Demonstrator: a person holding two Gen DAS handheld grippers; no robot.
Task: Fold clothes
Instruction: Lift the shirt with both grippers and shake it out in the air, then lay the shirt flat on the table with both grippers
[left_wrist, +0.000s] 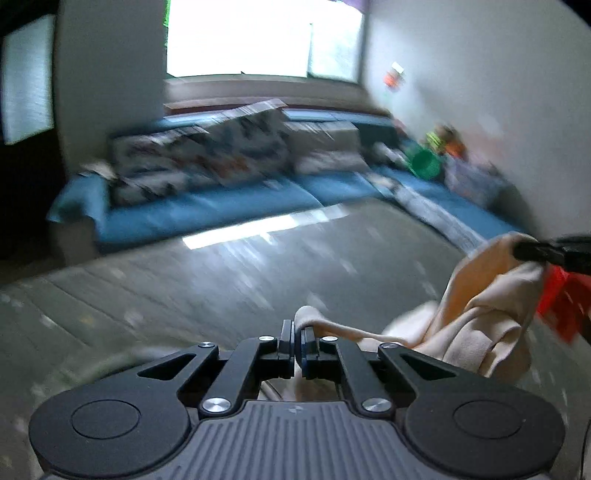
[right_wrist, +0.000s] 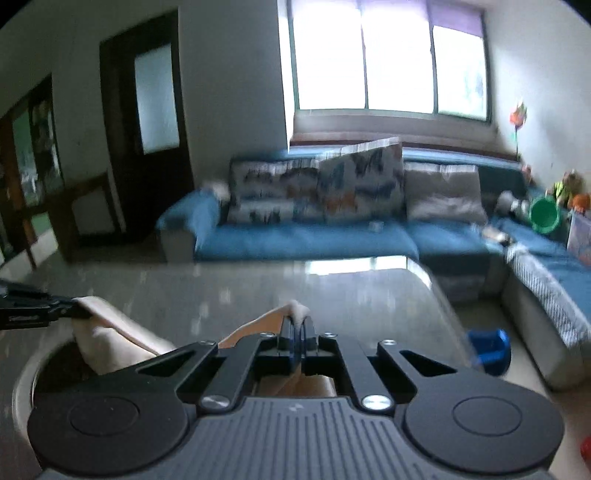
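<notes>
A cream-coloured garment (left_wrist: 476, 314) hangs in folds between my two grippers above a grey glossy table (left_wrist: 221, 280). My left gripper (left_wrist: 297, 334) is shut on one edge of the cloth, which pokes up between its jaws. My right gripper (right_wrist: 297, 326) is shut on another edge of the garment (right_wrist: 110, 332). In the left wrist view the right gripper (left_wrist: 532, 251) shows at the right, pinching the cloth's upper corner. In the right wrist view the left gripper (right_wrist: 70, 312) shows at the far left, holding the cloth.
A blue L-shaped sofa (right_wrist: 303, 236) with patterned cushions (right_wrist: 317, 188) stands behind the table (right_wrist: 332, 295), under a bright window. A green bucket (right_wrist: 545, 214) and toys sit at the sofa's right end. A blue stool (right_wrist: 489, 350) stands on the floor right of the table. Something red (left_wrist: 561, 302) is behind the cloth.
</notes>
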